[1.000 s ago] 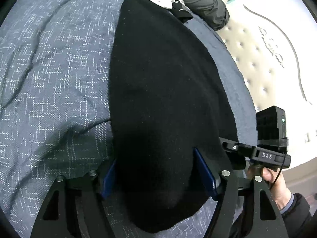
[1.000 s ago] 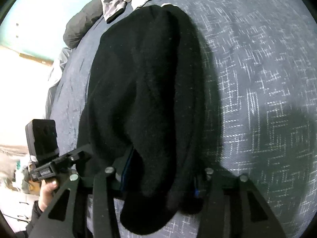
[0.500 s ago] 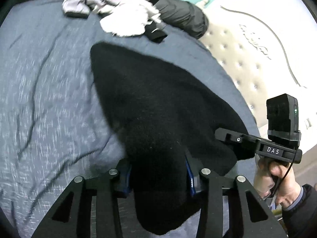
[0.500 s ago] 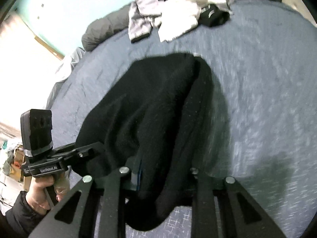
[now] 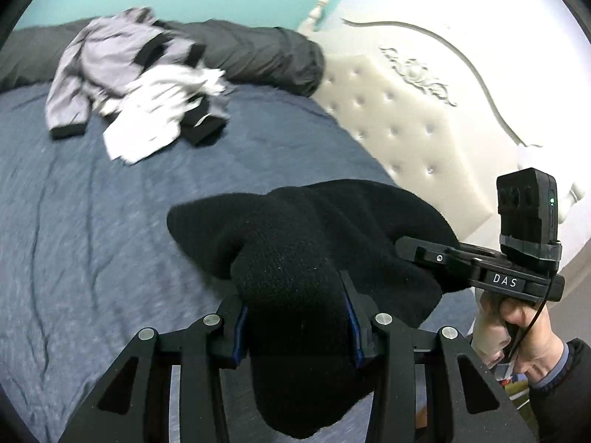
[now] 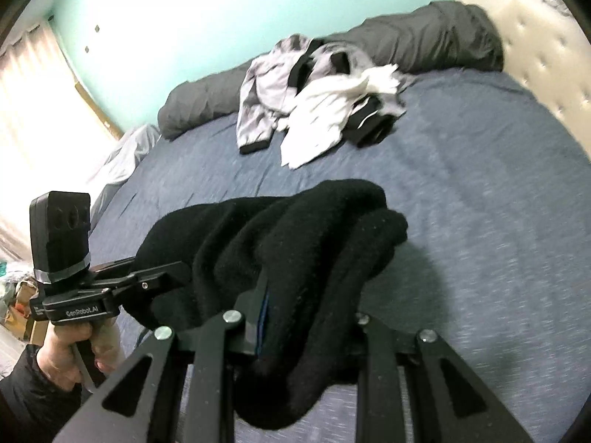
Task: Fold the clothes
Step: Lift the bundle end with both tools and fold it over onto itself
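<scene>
A black fleece garment (image 5: 314, 229) hangs bunched between both grippers above the blue bedspread (image 5: 92, 221). My left gripper (image 5: 295, 317) is shut on one edge of it; the cloth spills over the jaws. My right gripper (image 6: 306, 317) is shut on the other edge of the same garment (image 6: 295, 229). Each gripper shows in the other's view: the right one (image 5: 436, 258) and the left one (image 6: 147, 280). The far end of the garment sags toward the bed.
A pile of grey, white and black clothes (image 5: 140, 88) lies at the far side of the bed, also in the right wrist view (image 6: 321, 99). Dark grey pillows (image 5: 258, 55) line the turquoise wall. A cream tufted headboard (image 5: 406, 118) stands at the right.
Both grippers have lifted the black garment off the bed and pulled back. It was spread long and flat; now it hangs bunched, and the far clothes pile and wall show.
</scene>
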`<state>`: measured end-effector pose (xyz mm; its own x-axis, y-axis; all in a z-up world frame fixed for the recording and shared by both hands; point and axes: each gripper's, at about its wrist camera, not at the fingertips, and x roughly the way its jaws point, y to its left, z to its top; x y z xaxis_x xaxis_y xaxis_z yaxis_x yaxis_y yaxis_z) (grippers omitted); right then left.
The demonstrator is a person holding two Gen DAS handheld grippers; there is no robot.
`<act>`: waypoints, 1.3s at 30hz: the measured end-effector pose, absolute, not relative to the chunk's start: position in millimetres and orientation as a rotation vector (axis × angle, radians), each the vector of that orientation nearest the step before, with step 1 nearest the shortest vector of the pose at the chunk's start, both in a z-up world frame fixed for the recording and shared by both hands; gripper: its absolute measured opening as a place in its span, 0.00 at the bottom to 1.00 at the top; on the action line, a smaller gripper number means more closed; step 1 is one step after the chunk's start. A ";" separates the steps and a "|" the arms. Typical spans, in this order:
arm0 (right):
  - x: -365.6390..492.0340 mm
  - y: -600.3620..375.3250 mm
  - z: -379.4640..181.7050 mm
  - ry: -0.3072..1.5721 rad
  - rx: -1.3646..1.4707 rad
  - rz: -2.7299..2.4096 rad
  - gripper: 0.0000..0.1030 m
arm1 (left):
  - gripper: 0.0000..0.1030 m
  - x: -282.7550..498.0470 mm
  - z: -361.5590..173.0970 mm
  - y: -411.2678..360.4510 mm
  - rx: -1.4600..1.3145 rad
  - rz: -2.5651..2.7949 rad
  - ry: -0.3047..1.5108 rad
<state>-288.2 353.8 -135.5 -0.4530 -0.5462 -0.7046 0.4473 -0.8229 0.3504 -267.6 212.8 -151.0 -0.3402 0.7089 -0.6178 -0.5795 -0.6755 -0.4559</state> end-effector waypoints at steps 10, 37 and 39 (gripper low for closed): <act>-313.9 450.0 -92.0 -0.166 1.139 -2.366 0.22 | 0.43 -275.0 -109.2 326.0 -1.008 2.013 -0.117; -457.6 685.2 -153.0 -0.062 1.198 -2.639 0.22 | 0.43 -328.1 -210.0 623.7 -1.138 1.900 -0.114; -446.4 700.2 -184.8 -0.111 1.289 -2.617 0.22 | 0.43 -315.1 -222.9 629.2 -1.158 1.877 -0.084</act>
